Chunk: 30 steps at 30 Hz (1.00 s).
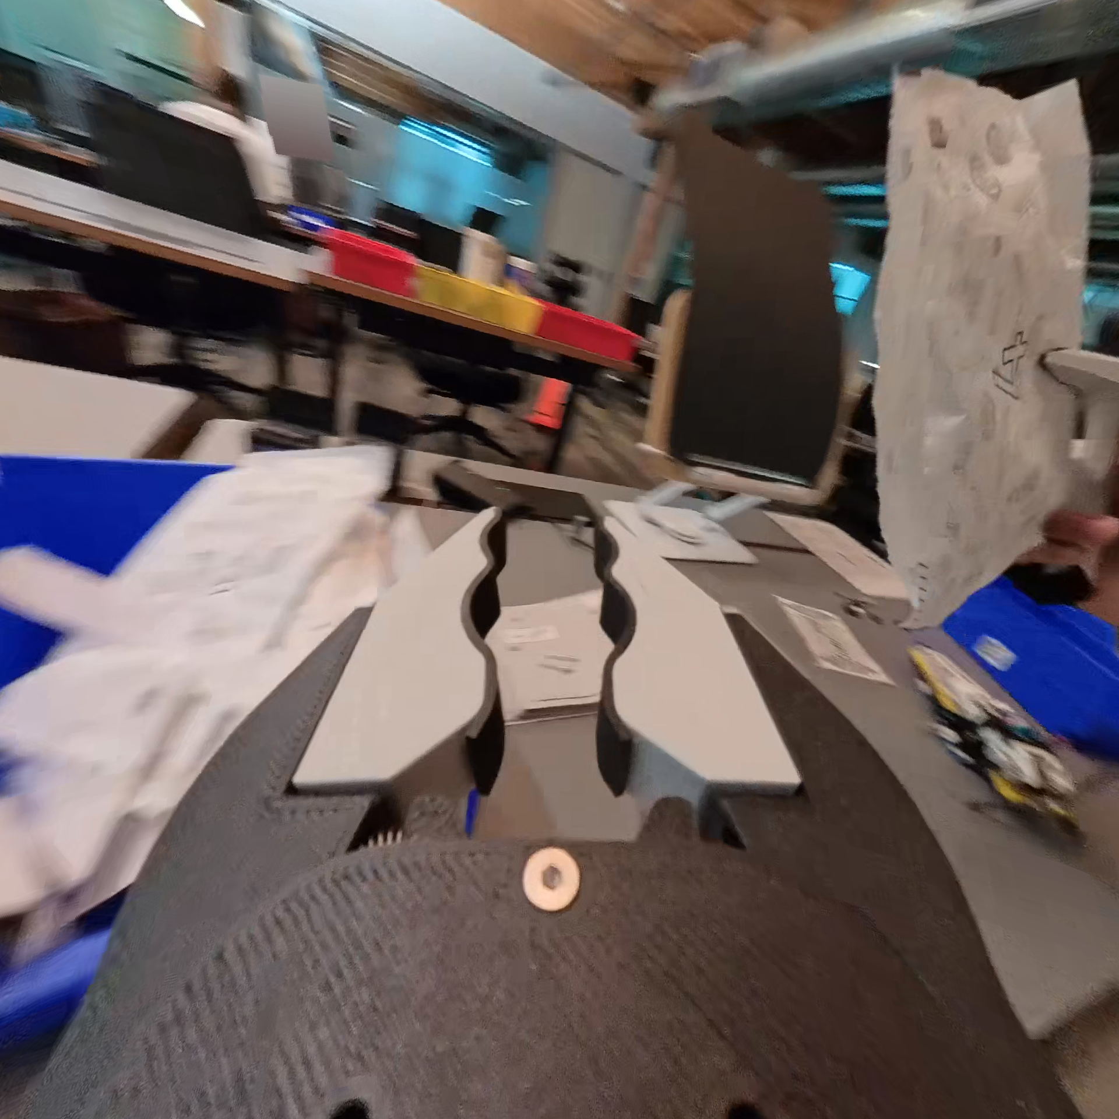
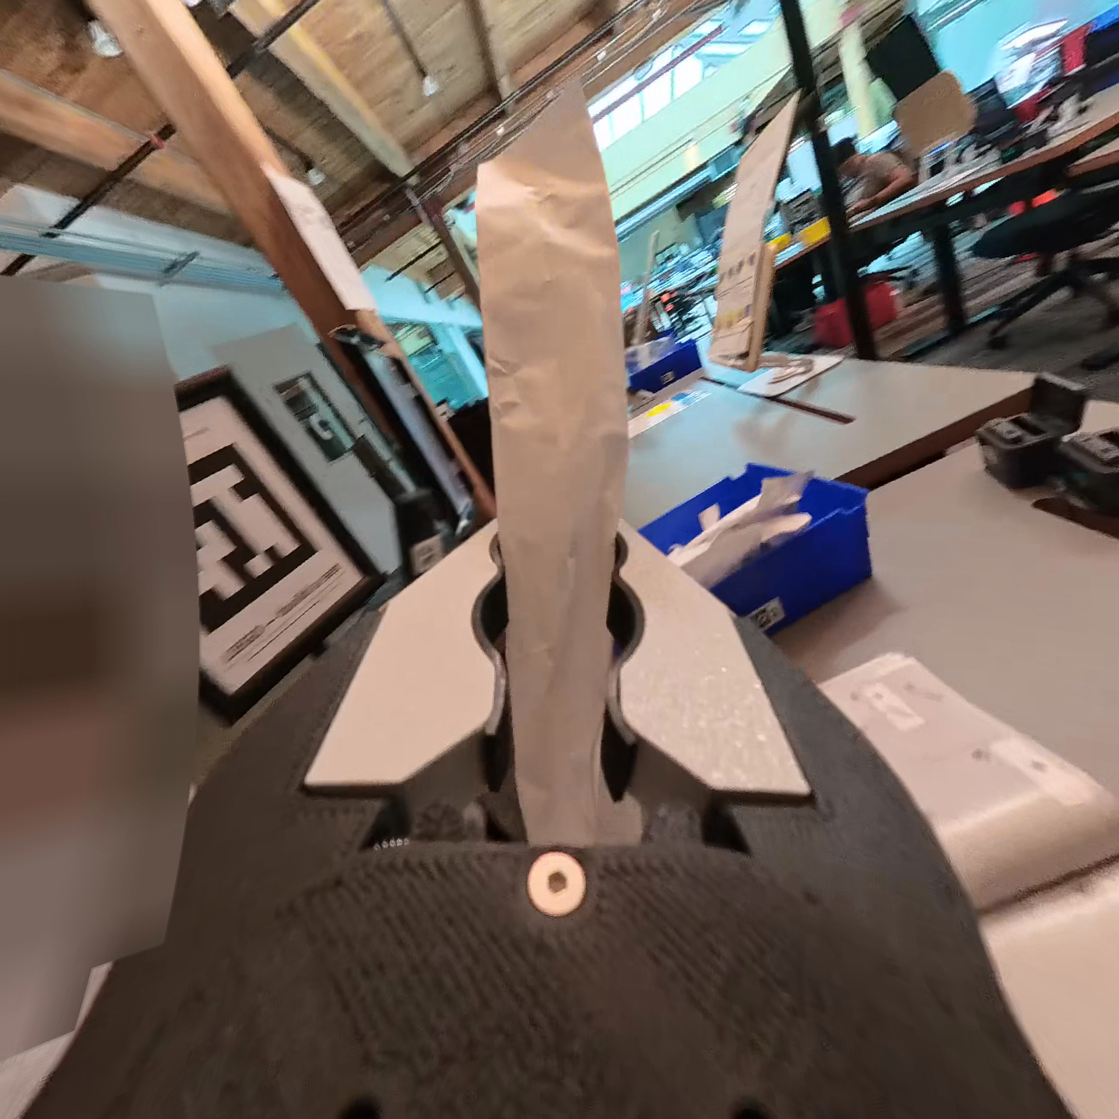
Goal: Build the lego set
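Left gripper [image 1: 548, 527]: fingers parted, nothing between them; through the gap shows the grey table [image 1: 1029, 896] and a white instruction booklet [image 1: 548, 654] lying flat on it. View is motion-blurred.

Right gripper [image 2: 557, 545]: fingers closed on a crumpled grey paper bag [image 2: 554, 375], which stands up edge-on between them and rises well above the fingertips. The same bag [image 1: 981, 339] shows in the left wrist view at upper right, held in the air above the table, broad face turned toward the camera, with the pale tip of the right gripper clamped on its right edge. Faint lumps show on the paper; contents cannot be told.

Lego: a small partly built model [image 1: 999, 757], black, white and yellow, sits on the table at right in the left wrist view, blurred, just beside a blue bin [image 1: 1041, 660] at the table's right edge.

Left side of the left wrist view: another blue bin [image 1: 79, 514] with crumpled white paper bags [image 1: 200, 611] heaped in it. The right wrist view shows a blue bin [image 2: 805, 563] on the table holding white crumpled paper, past the fingers to the right.

Also on the table: a sheet with print [image 1: 832, 642] near the booklet, and a white flat stand [image 1: 684, 533] farther back.
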### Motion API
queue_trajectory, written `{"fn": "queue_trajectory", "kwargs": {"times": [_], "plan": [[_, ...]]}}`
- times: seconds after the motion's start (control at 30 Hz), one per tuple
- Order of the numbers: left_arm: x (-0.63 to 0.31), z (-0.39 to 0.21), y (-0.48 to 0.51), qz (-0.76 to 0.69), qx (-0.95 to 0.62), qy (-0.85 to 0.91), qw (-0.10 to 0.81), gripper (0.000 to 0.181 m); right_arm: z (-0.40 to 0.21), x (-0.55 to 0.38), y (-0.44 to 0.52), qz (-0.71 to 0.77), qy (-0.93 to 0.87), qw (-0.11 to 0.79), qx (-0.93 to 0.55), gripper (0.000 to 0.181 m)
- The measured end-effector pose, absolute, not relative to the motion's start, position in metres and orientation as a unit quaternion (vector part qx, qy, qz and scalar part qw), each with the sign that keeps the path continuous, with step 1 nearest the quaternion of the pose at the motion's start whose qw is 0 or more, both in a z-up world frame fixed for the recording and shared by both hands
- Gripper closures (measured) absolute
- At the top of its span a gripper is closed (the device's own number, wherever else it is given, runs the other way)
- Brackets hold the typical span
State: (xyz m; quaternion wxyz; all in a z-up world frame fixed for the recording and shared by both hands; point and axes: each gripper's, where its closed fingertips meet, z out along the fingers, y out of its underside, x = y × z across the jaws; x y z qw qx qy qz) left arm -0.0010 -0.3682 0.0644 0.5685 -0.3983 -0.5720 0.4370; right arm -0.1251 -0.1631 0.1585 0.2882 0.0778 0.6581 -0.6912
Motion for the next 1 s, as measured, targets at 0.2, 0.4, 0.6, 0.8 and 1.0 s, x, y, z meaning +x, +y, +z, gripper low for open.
{"fn": "queue_trajectory", "kwargs": {"times": [0.2,0.4,0.6,0.8,1.0], "plan": [[0.054,0.061,-0.424,0.514,-0.331,-0.626,0.484,0.181,0.143,-0.138,-0.312,-0.68,0.632,0.298,0.222,0.155],[0.057,0.046,-0.436,0.53,-0.347,-0.655,0.413,0.171,0.076,-0.114,-0.438,-0.589,0.659,0.366,0.291,0.153],[0.052,0.049,-0.43,0.51,-0.351,-0.645,0.449,0.153,0.02,-0.084,-0.476,-0.523,0.733,0.343,0.267,0.133],[0.049,0.047,-0.429,0.515,-0.359,-0.649,0.43,0.146,0.047,-0.073,-0.446,-0.515,0.724,0.405,0.216,0.122],[0.045,0.08,-0.407,0.565,-0.366,-0.596,0.437,0.148,0.114,-0.046,-0.287,-0.638,0.697,0.322,0.057,0.142]]}}
